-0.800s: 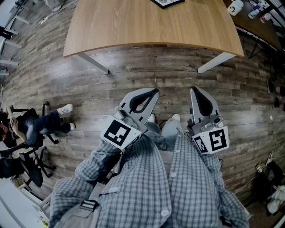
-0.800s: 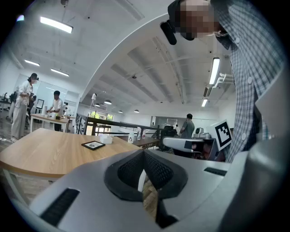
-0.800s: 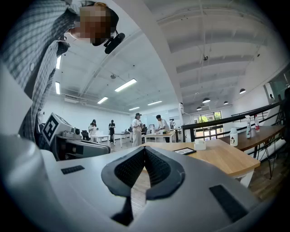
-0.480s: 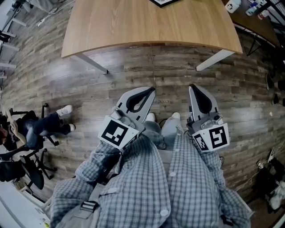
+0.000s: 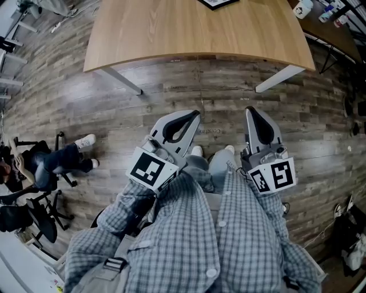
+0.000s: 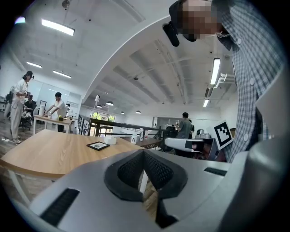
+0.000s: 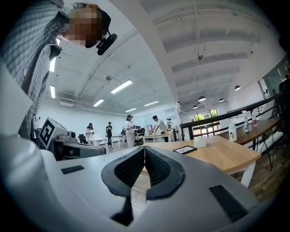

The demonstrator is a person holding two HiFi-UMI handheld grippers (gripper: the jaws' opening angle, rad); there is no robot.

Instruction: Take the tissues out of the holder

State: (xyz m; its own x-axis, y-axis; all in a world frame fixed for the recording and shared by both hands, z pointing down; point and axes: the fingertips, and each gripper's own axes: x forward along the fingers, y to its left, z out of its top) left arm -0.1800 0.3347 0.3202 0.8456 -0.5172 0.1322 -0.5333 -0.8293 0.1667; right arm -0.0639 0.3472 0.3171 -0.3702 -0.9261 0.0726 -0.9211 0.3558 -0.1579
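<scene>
My left claw (image 5: 196, 116) and my right claw (image 5: 250, 110) are both closed, the dark pads meeting tip to tip with nothing between them. Each gripper view shows only a strip of floor behind the pads. I hold the claws in front of my grey checked shirt sleeves (image 5: 171, 240), side by side but apart, over the grey-brown plank floor (image 5: 171, 91). The toes of my white shoes (image 5: 196, 151) lie between them.

Ahead stands the light wooden table with white legs (image 5: 194, 34), well apart from both claws. The head view shows on it only a corner of a flat black-framed panel (image 5: 217, 3), cut by the top edge. The gripper views show more of the table top. Just behind this panel sits a small white box (image 7: 198, 142). It is the one thing that looks like a tissue holder, but it is too small for me to tell.

The right gripper view also shows a white bottle (image 7: 232, 131) on a darker wooden counter (image 7: 253, 127) beyond the table. Only the head view shows a seated person in dark trousers (image 5: 63, 157) at the left. Far off, the gripper views show standing people (image 7: 129, 129) at other tables.
</scene>
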